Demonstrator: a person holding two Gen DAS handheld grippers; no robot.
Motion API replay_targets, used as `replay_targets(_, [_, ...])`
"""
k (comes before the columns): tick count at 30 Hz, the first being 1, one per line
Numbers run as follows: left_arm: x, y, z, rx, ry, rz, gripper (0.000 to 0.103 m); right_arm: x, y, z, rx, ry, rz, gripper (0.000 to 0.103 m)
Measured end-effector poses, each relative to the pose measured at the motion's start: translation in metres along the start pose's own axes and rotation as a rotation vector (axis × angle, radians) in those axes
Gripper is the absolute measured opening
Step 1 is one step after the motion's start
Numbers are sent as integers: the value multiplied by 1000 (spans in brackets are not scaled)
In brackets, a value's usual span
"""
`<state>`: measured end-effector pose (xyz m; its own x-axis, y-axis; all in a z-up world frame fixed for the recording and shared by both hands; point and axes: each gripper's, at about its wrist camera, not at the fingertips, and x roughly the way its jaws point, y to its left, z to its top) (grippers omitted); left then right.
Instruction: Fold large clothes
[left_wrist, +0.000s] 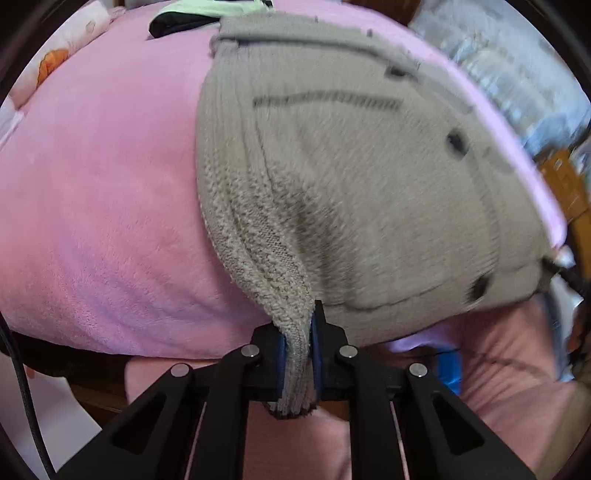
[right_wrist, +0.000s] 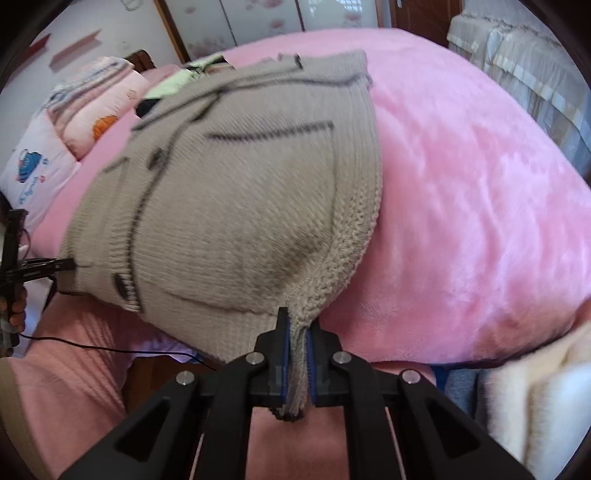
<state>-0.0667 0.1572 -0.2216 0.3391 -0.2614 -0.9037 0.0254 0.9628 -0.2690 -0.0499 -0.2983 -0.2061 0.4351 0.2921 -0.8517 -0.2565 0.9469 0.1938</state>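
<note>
from the left wrist view, the left claw (left_wrist: 298, 354) was pinching a bunched corner of the grey knit cardigan (left_wrist: 369, 177), ribbed hem squeezed flat between the blue pads (left_wrist: 281, 354), which looked like a firm corner hold so the cloth could be steered without slipping. the cardigan itself lay spread over the pink blanket (left_wrist: 103, 192) on the bed, its near edge drawn toward the camera, and the picture was smeared on the right side. over to the right wrist view, and the right claw (right_wrist: 297, 363) was clamped the same way on the opposite hem corner of the cardigan, so both bottom corners were held at once, likely to keep the hem taut and square for a fold. the left claw showed at the far left edge, touching the cardigan's other corner.
</note>
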Motion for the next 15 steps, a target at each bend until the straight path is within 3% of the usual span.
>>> replay_targets(5, [-60, -1, 30, -123, -163, -186, 8, -42, 5, 32, 13, -116, 83, 7])
replay_targets(8, [-86, 2, 60, -182, -240, -242, 8, -60, 10, 64, 7, -196, 117, 7])
replay_targets(12, [-102, 7, 109, -241, -305, -238, 9, -70, 14, 124, -7, -280, 120, 7])
replay_targets(15, [-97, 7, 156, -286, -332, -188, 9, -64, 9, 172, 2, -317, 83, 6])
